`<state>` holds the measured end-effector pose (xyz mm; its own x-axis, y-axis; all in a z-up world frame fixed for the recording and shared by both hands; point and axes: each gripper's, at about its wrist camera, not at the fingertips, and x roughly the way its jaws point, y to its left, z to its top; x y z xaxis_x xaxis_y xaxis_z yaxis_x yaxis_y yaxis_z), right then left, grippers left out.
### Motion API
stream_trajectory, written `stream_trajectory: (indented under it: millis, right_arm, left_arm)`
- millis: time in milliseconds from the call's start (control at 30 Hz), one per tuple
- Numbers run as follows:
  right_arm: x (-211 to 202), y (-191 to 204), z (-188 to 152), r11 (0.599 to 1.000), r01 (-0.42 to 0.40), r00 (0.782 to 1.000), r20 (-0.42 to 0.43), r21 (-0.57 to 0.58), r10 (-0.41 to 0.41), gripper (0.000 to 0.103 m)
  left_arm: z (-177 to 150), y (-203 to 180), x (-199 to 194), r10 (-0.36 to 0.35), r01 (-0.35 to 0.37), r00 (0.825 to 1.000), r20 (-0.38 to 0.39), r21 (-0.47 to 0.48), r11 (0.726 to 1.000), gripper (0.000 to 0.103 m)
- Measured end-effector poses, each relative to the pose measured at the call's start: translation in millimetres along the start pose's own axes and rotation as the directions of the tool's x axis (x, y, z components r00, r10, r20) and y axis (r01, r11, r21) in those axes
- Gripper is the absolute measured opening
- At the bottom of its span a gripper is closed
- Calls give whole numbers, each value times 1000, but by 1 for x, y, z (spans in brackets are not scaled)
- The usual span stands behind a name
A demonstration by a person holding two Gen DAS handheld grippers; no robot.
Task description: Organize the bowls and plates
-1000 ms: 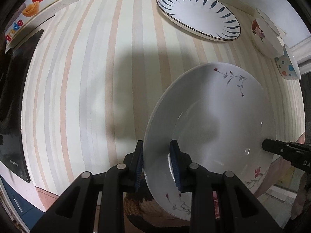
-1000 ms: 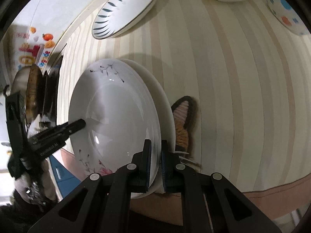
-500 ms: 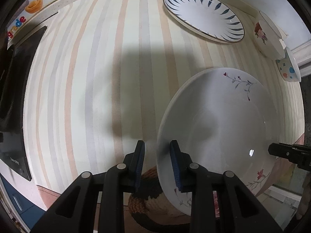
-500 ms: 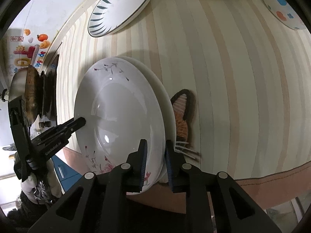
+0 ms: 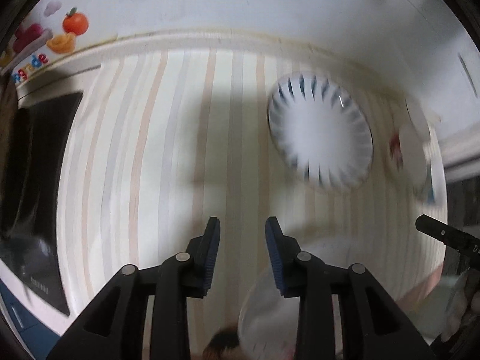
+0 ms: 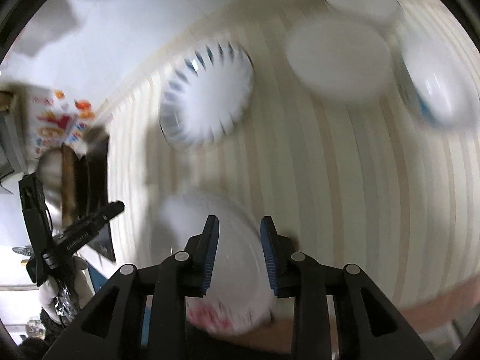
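Striped tabletop (image 5: 168,150); both claws (image 5: 242,250) (image 6: 239,250) opening, empty, above floral plate (image 6: 234,270).

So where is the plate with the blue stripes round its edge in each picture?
Left wrist view: the blue-striped plate lies upper right of centre, on the striped tablecloth, beyond the open left tool.
Right wrist view: the same plate lies upper left of centre, blurred, past the white flowered plate.
Shared landmark: the fruit sticker on the wall, at the left edge in both views.
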<state>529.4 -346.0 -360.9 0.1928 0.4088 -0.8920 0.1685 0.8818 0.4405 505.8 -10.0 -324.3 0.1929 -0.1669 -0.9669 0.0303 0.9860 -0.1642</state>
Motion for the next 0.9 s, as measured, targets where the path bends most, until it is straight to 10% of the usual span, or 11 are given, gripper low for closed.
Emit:
stream_trajectory:
  millis: [400, 900]
  right_arm:
    - [69, 16, 151, 980, 175, 984, -8, -98, -176, 32]
    - [117, 23, 162, 943, 234, 963, -74, -236, -258, 12]
  left_arm:
    - [103, -14, 94, -54, 45, 992, -118, -77, 996, 29]
    - [106, -34, 114, -35, 34, 992, -122, -14, 999, 20]
